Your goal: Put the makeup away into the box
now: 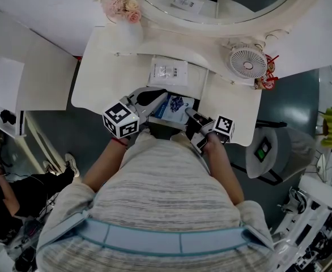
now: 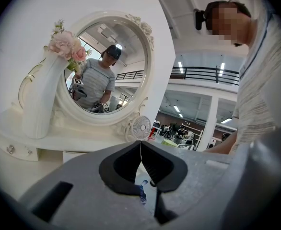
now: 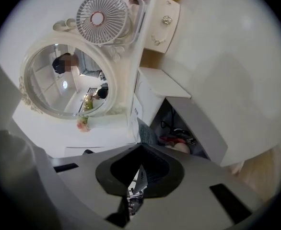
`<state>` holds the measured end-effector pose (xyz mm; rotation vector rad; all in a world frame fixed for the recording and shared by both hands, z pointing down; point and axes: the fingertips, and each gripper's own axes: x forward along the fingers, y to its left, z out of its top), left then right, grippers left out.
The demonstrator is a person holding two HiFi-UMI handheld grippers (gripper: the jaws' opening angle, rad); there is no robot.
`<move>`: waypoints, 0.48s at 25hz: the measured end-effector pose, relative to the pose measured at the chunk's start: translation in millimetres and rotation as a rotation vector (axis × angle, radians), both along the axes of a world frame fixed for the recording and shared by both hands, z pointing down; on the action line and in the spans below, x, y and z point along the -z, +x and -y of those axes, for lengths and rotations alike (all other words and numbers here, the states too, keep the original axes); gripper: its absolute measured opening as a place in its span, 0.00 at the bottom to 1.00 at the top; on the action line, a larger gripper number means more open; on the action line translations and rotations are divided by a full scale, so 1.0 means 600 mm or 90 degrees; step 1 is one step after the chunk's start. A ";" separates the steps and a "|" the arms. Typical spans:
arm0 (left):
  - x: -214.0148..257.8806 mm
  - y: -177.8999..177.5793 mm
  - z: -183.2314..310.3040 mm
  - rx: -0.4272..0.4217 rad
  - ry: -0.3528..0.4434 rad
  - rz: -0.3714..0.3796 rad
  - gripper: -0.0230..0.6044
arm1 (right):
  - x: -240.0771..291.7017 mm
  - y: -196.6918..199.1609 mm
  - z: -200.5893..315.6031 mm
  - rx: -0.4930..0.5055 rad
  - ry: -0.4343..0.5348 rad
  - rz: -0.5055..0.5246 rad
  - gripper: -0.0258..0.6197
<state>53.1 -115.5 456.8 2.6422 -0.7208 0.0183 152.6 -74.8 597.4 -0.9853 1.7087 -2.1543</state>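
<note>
Where the head view looks down on the white worktop (image 1: 98, 78), a blue-and-white patterned pouch (image 1: 174, 105) lies in the dark open box (image 1: 195, 102) at its front edge, between the left tool (image 1: 153, 98) and the right tool (image 1: 190, 114). A flat white packet (image 1: 167, 71) lies just behind. The left gripper view shows its jaws meeting, empty. The right gripper view shows its jaws closed on nothing.

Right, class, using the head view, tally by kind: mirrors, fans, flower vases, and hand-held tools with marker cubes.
Oval white-framed mirror: 1
Small round white fan: 1
White vase of pink flowers: 1
Grey hand-held tools with marker cubes: 2 (left tool, right tool)
Total: 5
</note>
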 end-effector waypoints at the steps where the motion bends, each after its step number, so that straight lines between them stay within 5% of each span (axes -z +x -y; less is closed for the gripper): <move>1: 0.000 0.000 0.000 0.000 0.000 0.000 0.06 | -0.005 0.002 -0.001 -0.009 -0.015 0.001 0.05; 12: 0.000 0.002 0.000 -0.004 -0.001 -0.001 0.06 | -0.030 0.019 0.001 -0.093 -0.083 0.030 0.05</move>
